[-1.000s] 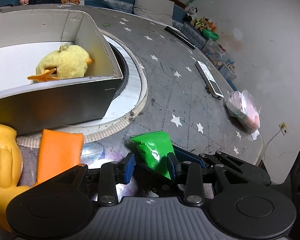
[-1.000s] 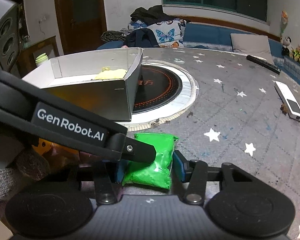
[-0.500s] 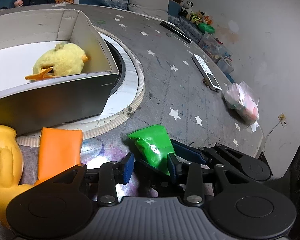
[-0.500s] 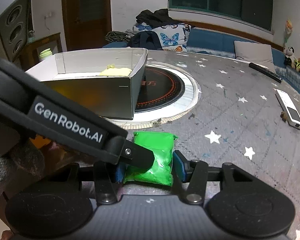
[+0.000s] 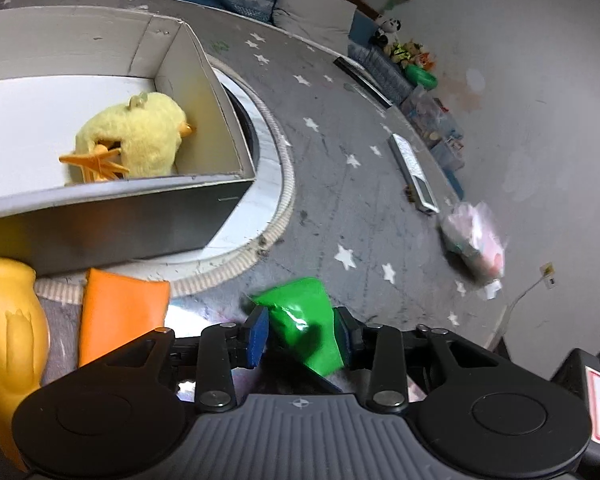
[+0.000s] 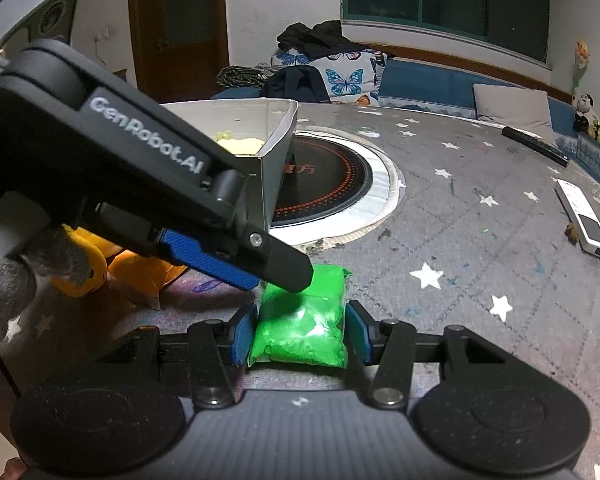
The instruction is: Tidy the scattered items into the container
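green pouch [image 6: 304, 320] soft, light, slippery | right gripper [image 6: 298, 330] clamps its sides | left gripper [image 5: 300, 330] closing, you grip mid-body

Left gripper [image 5: 300, 334] fingers now straddle green pouch [image 5: 304, 320]

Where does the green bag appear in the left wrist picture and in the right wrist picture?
Left wrist view: the green bag is at the bottom centre, between the blue pads of the left tongs.
Right wrist view: the green bag is at the bottom centre, between the pads of the right tongs.
Shared landmark: the cardboard box, beyond the bag and to its left.
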Motion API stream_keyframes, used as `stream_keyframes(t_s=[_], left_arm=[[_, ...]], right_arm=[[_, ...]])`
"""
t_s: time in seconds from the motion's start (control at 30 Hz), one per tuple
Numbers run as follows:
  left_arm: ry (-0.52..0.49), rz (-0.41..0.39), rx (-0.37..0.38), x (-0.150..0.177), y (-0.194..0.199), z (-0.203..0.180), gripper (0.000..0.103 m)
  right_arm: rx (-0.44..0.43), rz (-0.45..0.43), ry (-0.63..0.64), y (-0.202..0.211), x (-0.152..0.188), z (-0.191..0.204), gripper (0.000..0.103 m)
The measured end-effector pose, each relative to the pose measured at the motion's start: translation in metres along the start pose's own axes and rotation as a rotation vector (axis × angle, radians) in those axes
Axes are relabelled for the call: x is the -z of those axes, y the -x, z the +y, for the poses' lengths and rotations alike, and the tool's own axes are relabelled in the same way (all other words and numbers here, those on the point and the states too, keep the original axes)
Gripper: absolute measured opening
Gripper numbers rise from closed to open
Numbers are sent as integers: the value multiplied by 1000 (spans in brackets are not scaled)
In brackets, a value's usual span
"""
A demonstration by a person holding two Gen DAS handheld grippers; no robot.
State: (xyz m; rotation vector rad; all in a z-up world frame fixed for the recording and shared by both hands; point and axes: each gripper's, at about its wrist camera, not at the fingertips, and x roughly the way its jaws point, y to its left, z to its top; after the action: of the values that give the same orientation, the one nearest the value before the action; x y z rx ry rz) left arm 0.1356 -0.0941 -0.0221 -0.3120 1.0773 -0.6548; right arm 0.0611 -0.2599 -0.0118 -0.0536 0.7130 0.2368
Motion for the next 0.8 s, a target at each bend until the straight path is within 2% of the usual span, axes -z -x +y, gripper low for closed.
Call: stream_keyframes(t_s=[0.07, 0.3, 0.43, 0.63, 0.8], left_arm=[[19, 10, -23, -2, -6, 2, 38], [70, 11, -13, -5, -13, 4, 37], [60, 18, -34, -4, -14, 1, 37], [-7, 20, -92, -2, -16, -12, 36], [25, 30, -66, -5, -17, -4, 35]], right_arm=[[-2, -2, -2, 0, 0, 0, 50], [-8, -8, -4, 0, 0, -2, 50], [-8, -9, 3, -1, 0, -1, 50], [-1, -10, 21, -2, 0, 2, 50], [2, -14, 26, -2, 1, 3, 50]])
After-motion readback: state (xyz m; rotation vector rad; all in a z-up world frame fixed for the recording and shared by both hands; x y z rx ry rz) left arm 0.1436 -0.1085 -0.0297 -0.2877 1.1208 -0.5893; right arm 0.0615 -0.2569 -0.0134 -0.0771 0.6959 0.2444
